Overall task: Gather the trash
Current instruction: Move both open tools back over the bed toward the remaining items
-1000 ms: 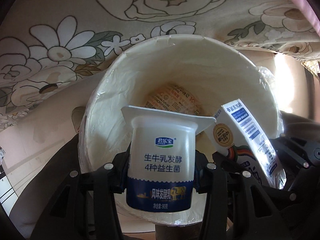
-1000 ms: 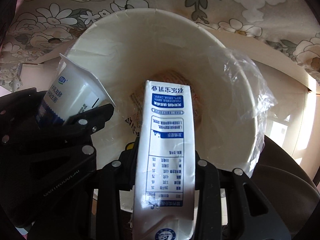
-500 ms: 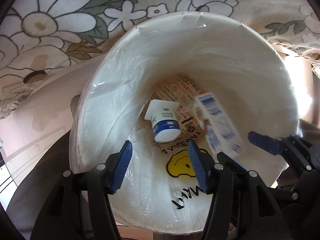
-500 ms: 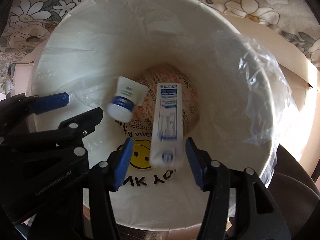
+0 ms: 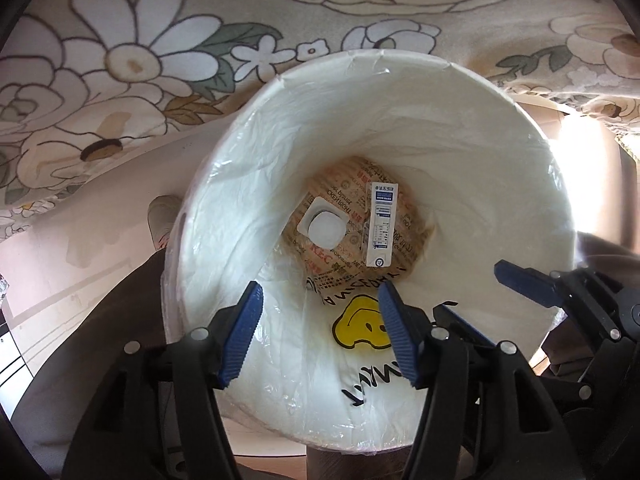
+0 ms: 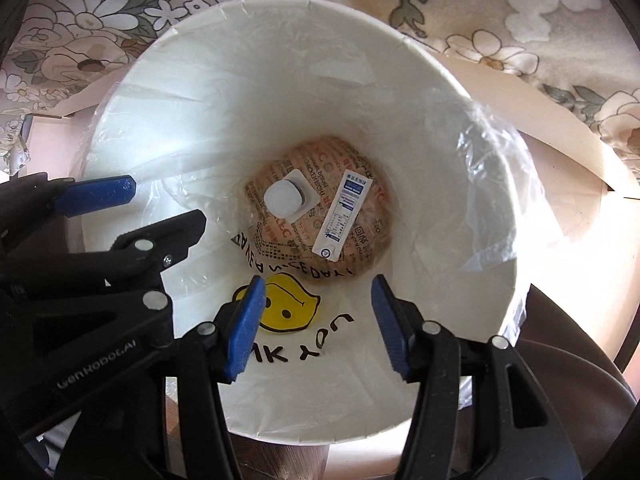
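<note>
Both grippers have black plastic frames studded with silver screws and ribbed blue pads (image 5: 242,336) on their fingers; the left gripper (image 6: 132,216) carries white "GenRobot.AI" lettering.

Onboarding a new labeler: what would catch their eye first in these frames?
The white lined bin fills both views, with a yogurt cup and a milk carton lying apart on printed paper at its bottom. Both blue-padded tongs, left and right, hang open and empty above the yellow smiley.
</note>
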Demonstrator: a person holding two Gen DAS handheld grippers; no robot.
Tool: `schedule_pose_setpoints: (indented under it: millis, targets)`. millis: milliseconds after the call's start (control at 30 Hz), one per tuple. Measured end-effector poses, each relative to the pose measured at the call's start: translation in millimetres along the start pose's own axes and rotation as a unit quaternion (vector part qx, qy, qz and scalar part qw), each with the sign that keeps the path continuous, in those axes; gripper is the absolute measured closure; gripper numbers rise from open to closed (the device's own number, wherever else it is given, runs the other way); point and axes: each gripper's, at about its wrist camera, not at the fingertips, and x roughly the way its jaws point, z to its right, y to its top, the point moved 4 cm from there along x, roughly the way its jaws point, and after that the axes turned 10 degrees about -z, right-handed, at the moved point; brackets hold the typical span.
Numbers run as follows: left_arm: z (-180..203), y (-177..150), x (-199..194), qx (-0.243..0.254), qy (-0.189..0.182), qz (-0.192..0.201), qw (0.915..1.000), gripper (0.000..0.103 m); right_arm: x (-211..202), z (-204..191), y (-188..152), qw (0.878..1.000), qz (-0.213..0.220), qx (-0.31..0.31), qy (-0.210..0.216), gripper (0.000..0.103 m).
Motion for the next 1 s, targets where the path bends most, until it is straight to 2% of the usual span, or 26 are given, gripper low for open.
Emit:
schedule_pose_setpoints:
  millis: [267, 467, 533, 600, 700, 867, 1000]
  targets:
    - [-8.6, -36.2, -59.9, 0.000, 0.002, 0.060, 0.9982, 0.040, -48.2, -16.4, -28.1, 0.999, 0.044, -0.031, -0.009, 0.047]
    - [-8.0, -60.5, -115.0, -0.008, -0.011, 0.123, 0.9924, 0.035, -96.9, -28.2, -47.5, 0.995, 0.091, -0.040, -0.012, 0.047]
    - [-7.8, -68.4, -137.5, -0.011, -0.016, 0.141, 0.9898, 0.034, -114.9, -29.4, -54.2, 0.993, 0.107, -0.041, -0.011, 0.047]
    - [-8.8, -74.4, -157.1, -0.013, -0.022, 0.160, 0.9868, 0.028, -135.2, -30.0, -60.5, 0.991, 0.126, -0.043, -0.011, 0.047]
    - [-8.5, -84.8, -188.0, -0.024, -0.021, 0.195, 0.9802, 0.019, -164.7, -28.7, -68.8, 0.986, 0.160, -0.047, -0.022, 0.035]
    - [-4.6, -94.4, -233.9, -0.046, -0.031, 0.240, 0.9692, 0.016, -196.7, -21.7, -73.0, 0.976, 0.209, -0.039, -0.041, 0.035]
    - [-7.1, -95.1, -266.2, -0.063, -0.040, 0.257, 0.9636, 0.015, -245.6, -18.1, -83.1, 0.967, 0.247, -0.043, -0.050, 0.035]
